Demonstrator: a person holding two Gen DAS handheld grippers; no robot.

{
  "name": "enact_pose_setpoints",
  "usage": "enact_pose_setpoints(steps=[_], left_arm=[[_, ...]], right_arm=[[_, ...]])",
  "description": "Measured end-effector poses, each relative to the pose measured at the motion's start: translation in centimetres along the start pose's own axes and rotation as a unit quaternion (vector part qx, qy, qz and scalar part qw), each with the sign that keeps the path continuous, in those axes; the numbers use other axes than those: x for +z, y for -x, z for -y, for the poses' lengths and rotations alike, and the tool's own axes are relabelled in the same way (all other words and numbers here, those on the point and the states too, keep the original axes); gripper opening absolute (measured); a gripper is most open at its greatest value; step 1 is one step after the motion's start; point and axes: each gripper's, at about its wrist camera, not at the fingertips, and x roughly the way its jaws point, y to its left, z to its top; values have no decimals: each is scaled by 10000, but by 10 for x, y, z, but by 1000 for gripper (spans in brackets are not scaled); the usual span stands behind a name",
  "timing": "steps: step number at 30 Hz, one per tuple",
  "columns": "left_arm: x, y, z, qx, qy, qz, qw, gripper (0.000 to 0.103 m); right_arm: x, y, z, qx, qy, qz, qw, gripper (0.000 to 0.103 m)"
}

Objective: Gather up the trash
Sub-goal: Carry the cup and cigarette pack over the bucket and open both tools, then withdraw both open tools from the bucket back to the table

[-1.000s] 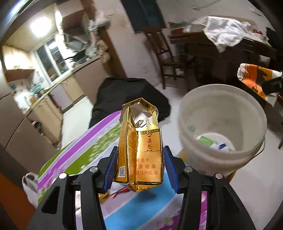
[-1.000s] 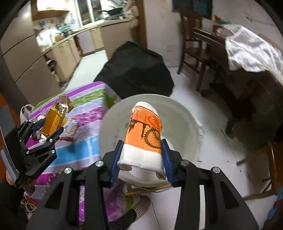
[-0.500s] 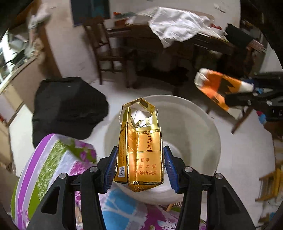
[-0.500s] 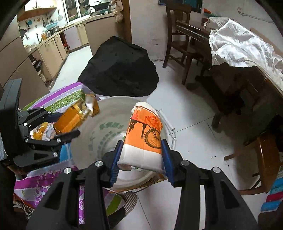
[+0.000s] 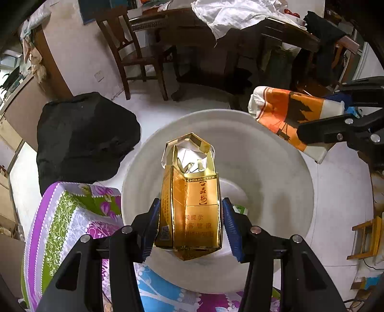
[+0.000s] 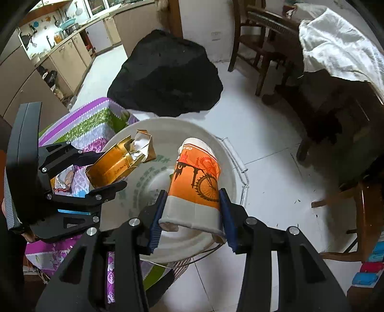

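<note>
My left gripper (image 5: pixel 190 226) is shut on a gold cigarette pack (image 5: pixel 192 206) with its lid open, held above the mouth of a white bucket (image 5: pixel 276 172). My right gripper (image 6: pixel 192 216) is shut on a crushed orange and white paper cup (image 6: pixel 195 184), also over the bucket (image 6: pixel 230 172). The cup (image 5: pixel 288 115) and right gripper show at the right of the left wrist view. The pack (image 6: pixel 115 165) and left gripper (image 6: pixel 105 170) show at the left of the right wrist view. Some trash (image 5: pixel 240 210) lies at the bucket's bottom.
A table with a purple, green and blue cloth (image 5: pixel 72 216) stands left of the bucket. A black bag (image 5: pixel 84 136) lies on the white floor behind. Wooden chairs (image 5: pixel 134 48) and a dark table with a white cloth (image 5: pixel 240 14) stand further back.
My left gripper has swung right from over the table to above the bucket with the pack. My right gripper has kept the cup over the bucket.
</note>
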Motion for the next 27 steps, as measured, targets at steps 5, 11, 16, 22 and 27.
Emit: enact_pose_setpoints(steps=[5,11,16,22,27], left_arm=[[-6,-5,-8,29,39,-30,10000,52],[-9,-7,-11,161,-2,15,9999,63],[-10,-5,-18,222,114,64,9997,65],[-13,-3,-18,273,65,86,9996,65],[-12,-3,-12,310,25,58,9995,65]], right_arm=[[4,-11,-4,150,25,-110,9998,41],[10,-19,4,359,-176,2,9992,51],[15,-20,5,246,-245,84,9994,52],[11,-24,2,126,-186,35,9997,51],[9,-29,1,53,-148,-92,9998,51]])
